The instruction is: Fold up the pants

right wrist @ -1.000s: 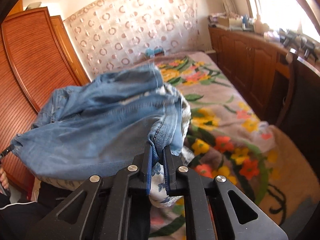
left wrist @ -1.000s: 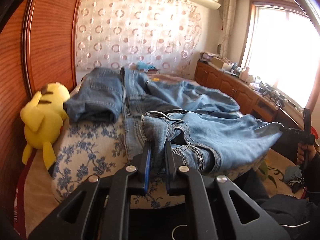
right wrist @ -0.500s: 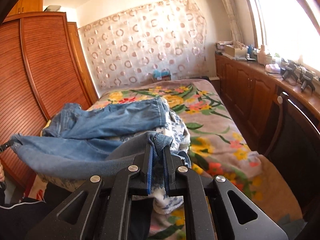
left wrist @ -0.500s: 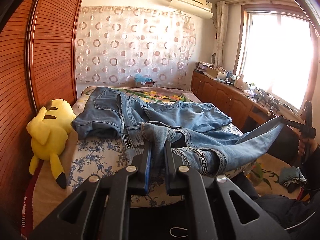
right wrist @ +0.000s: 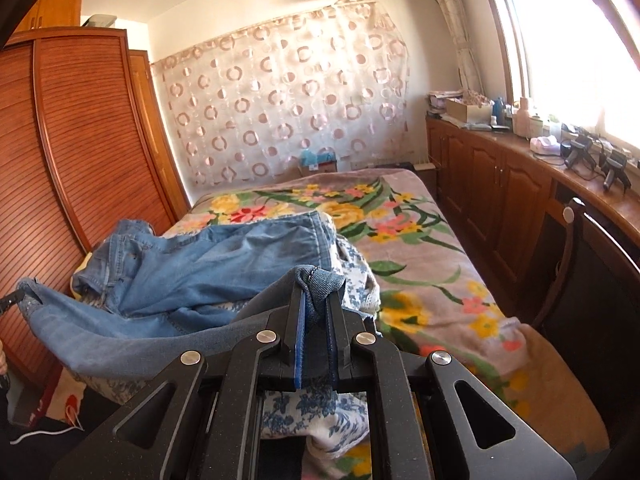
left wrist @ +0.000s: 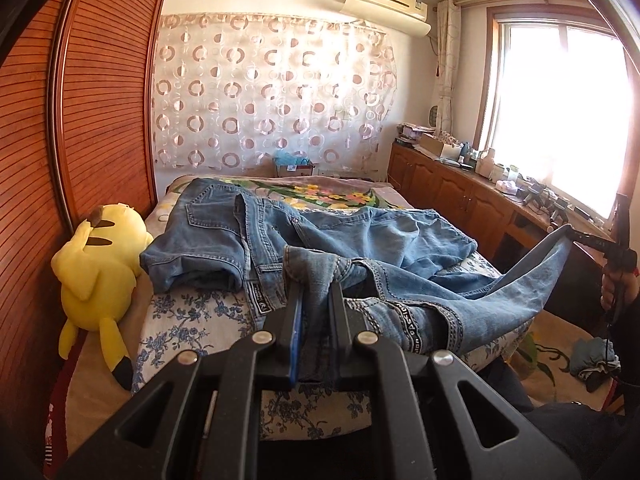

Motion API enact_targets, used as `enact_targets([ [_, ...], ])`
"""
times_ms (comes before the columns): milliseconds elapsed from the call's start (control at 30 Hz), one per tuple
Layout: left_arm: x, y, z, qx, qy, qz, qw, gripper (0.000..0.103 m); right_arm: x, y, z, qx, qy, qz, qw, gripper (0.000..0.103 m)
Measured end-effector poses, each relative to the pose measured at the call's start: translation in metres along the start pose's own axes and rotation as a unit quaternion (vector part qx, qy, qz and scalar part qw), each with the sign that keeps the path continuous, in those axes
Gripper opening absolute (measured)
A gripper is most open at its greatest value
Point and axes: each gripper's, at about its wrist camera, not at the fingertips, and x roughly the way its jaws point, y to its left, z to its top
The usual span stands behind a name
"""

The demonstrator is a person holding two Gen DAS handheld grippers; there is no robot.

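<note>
Pants (left wrist: 360,240) hem hidden inside left tongs (left wrist: 316,292) — person's hand (left wrist: 618,284) cut off at edge.

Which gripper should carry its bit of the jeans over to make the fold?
Probably the right gripper: it pinches the loose leg end of the jeans, hanging off the bed. The left gripper pinches the bunched waistband.

Faded blue denim pants (left wrist: 360,236) lie crumpled across the bed (left wrist: 192,320) at mid-frame, back pockets showing at the upper left. The waistband is bunched up near the lower centre, and one leg stretches taut off the bed's edge toward the right.
</note>
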Motion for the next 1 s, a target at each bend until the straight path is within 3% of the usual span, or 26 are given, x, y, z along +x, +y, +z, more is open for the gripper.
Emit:
enact_targets([
  [467, 0.037, 0.011, 0.051, 0.008, -0.039, 0.015, 0.9991, 0.007, 0.032, 0.013, 0.046, -0.035, -0.035, -0.018, 0.999, 0.006],
  [1000, 0.132, 0.05, 0.12, 0.015, -0.034, 0.048, 0.9981, 0.007, 0.148, 0.006, 0.105, -0.04, -0.033, -0.028, 0.998, 0.006],
])
